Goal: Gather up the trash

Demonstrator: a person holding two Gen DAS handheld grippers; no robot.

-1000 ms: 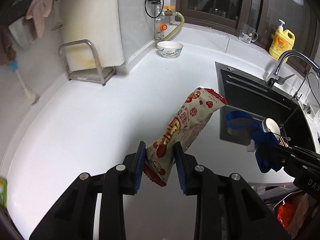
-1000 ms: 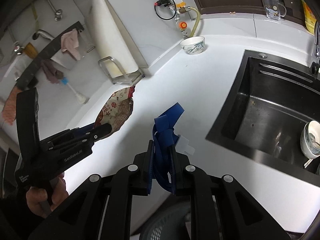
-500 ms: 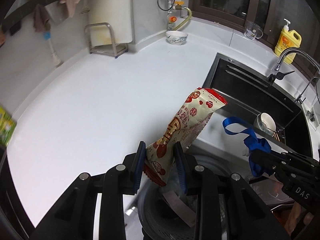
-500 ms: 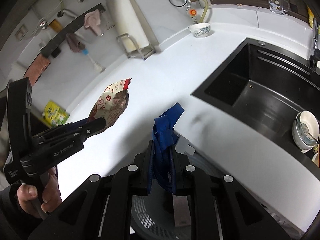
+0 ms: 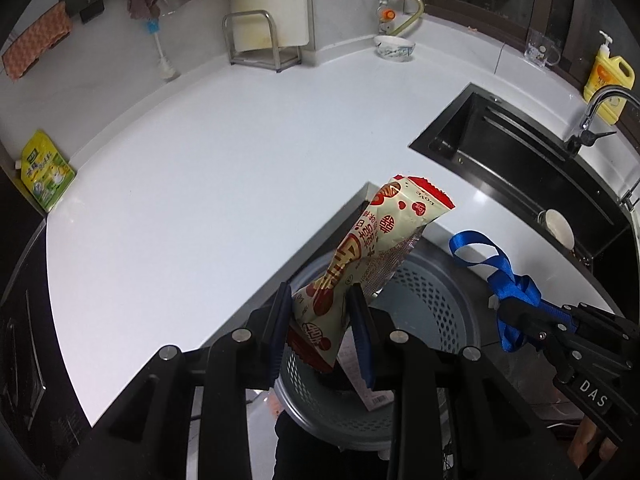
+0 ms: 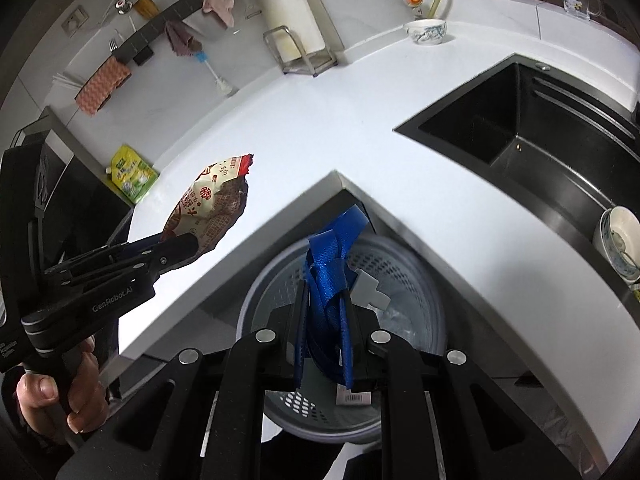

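Observation:
My left gripper (image 5: pixel 320 332) is shut on a cream and red snack wrapper (image 5: pixel 372 256), held upright above the grey perforated trash basket (image 5: pixel 432 292). My right gripper (image 6: pixel 324 324) is shut on a blue strap (image 6: pixel 332 264) with a grey tag (image 6: pixel 370 290), held over the same basket (image 6: pixel 412 280). The basket stands on the floor below the counter corner, with a barcoded paper inside. In the right wrist view the left gripper (image 6: pixel 176 246) and wrapper (image 6: pixel 212 208) are at the left. In the left wrist view the right gripper (image 5: pixel 516 312) and strap (image 5: pixel 500 268) are at the right.
A white L-shaped counter (image 5: pixel 208 168) wraps around the basket. A black sink (image 5: pixel 520 164) with a cup and faucet is at the right. A bowl (image 5: pixel 394 48), a metal rack (image 5: pixel 256 44), a yellow soap bottle (image 5: pixel 608 76) and a green pouch (image 5: pixel 46 174) stand along the counter's edges.
Both grippers have pulled back and up from the counter with their loads. They now hang over the trash basket, which has come into view below.

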